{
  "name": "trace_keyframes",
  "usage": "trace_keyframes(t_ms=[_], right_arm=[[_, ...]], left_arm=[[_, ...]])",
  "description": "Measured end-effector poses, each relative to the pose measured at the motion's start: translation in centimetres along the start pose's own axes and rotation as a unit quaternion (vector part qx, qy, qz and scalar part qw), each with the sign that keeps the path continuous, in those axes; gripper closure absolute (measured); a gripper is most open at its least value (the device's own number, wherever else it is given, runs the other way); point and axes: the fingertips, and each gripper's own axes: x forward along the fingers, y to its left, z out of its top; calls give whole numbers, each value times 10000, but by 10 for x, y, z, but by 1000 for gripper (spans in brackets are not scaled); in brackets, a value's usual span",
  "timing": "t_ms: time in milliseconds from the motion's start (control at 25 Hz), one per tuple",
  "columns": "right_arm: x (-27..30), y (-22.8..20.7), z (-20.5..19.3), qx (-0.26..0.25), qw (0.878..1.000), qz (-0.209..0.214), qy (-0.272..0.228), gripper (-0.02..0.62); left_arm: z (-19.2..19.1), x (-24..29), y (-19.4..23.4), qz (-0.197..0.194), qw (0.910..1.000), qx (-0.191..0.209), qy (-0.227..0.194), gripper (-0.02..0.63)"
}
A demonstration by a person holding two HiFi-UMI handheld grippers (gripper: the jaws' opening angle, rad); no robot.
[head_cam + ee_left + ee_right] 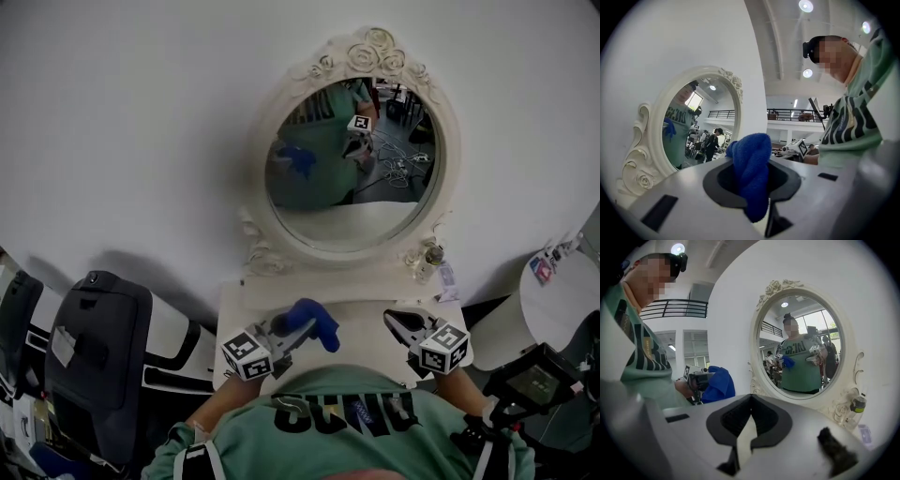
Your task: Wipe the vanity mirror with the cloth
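An oval vanity mirror [349, 164] in a cream, rose-carved frame stands upright at the back of a small white table [375, 286], against a white wall. My left gripper [286, 339] is shut on a bunched blue cloth [312, 323] and is held low over the table's front, well short of the glass. In the left gripper view the cloth [752, 173] fills the jaws, with the mirror [693, 126] to the left. My right gripper [401, 325] hovers at the table's front right, shut and empty [751, 397]. It faces the mirror [801, 348].
A small bottle [429, 259] and a card [447, 277] sit at the mirror's right foot. A black chair [94, 347] stands left of the table. A round white table [562, 291] stands to the right. The person's green-shirted torso [356, 422] is close against the front edge.
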Motion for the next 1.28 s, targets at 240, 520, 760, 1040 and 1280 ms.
trace_keyframes(t_ms=[240,520,760,1040,1280], right_arm=[[-19,-61,1,-131,9991,386,82,583],[-30,-119,17,-123,9985,513,-135,583],[-25,-133,18,-49,9983,517,-281,583],[-40,-159,13,192,9988,122,-439,583],[-56,-177,3,345,9982,-181,-450,583]], left_arm=[[5,51,4,570,9980,88,-256,514],[78,85,45,1649,9754,1459,-141,514],[232,113,91,3301,8305,4455,539,514],[321,164,138,4378,6393,6133,1530,512],[330,183,161,4693,5958,6259,1818,512]])
